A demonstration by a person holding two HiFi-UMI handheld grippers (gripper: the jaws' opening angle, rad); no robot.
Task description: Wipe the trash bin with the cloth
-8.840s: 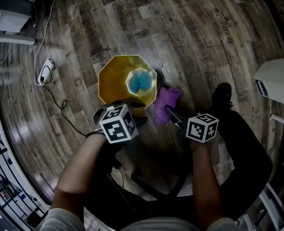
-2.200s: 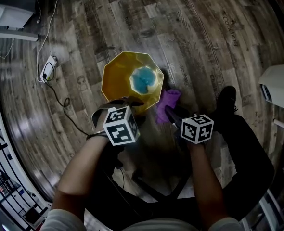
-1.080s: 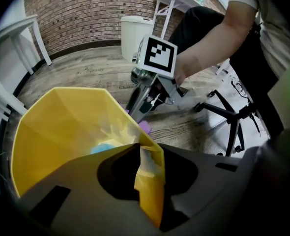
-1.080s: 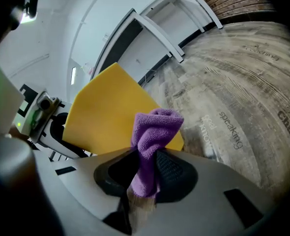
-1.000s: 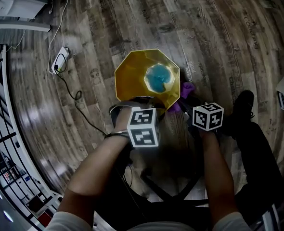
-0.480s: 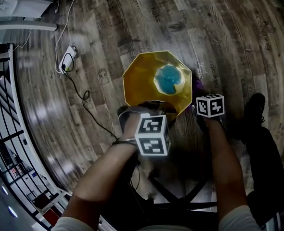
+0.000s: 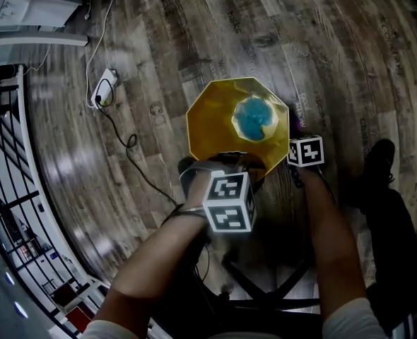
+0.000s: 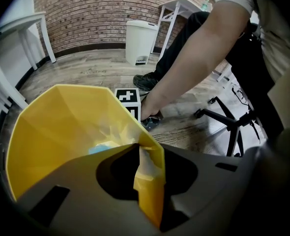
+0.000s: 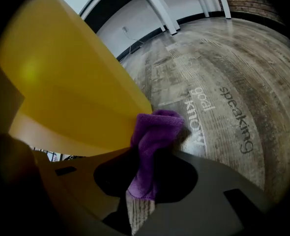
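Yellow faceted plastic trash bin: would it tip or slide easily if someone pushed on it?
Probably light and tippy: the yellow faceted plastic trash bin looks thin-walled where the left hand-held gripper pinches its rim, seemingly steadying it. On the smooth wooden floor it would likely slide when pushed.

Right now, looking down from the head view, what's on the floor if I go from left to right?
power strip → yellow trash bin → black shoe
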